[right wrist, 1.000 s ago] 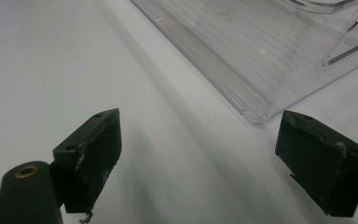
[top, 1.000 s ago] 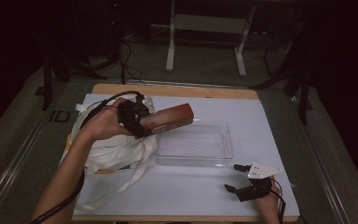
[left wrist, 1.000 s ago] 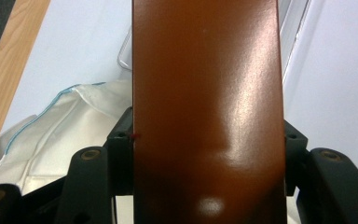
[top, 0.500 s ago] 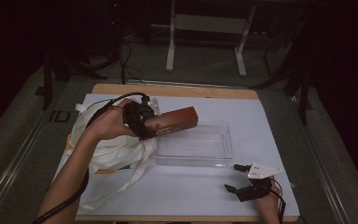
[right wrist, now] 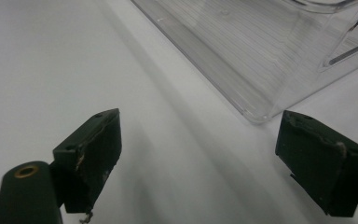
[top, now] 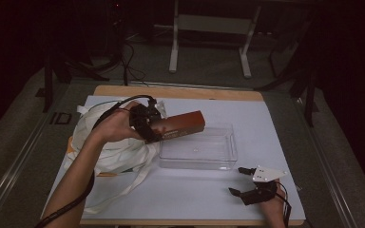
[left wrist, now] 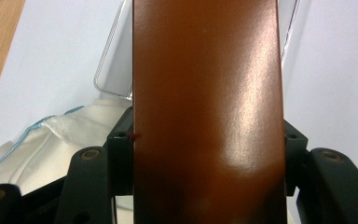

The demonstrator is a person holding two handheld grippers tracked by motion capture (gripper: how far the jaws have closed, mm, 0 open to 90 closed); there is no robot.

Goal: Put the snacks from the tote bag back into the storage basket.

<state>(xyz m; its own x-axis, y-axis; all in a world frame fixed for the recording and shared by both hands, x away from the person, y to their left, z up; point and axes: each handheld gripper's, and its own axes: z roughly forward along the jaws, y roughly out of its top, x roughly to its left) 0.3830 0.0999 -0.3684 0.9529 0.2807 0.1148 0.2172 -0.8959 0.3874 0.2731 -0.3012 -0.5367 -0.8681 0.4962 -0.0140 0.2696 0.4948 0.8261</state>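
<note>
The left gripper [top: 158,129] is clamped on a glossy reddish-brown rectangular box [top: 183,124], holding it up over the far left corner of the clear plastic rectangular tray [top: 200,153]. A crumpled white cloth bag [top: 105,151] lies just left of the tray. The right gripper [top: 240,180] sits near the table's front edge, jaws spread wide with nothing between them.

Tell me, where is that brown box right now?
In the high view the brown box sits left of centre, clamped in the left tongs, held over the clear tray's far left corner, beside the white bag.
</note>
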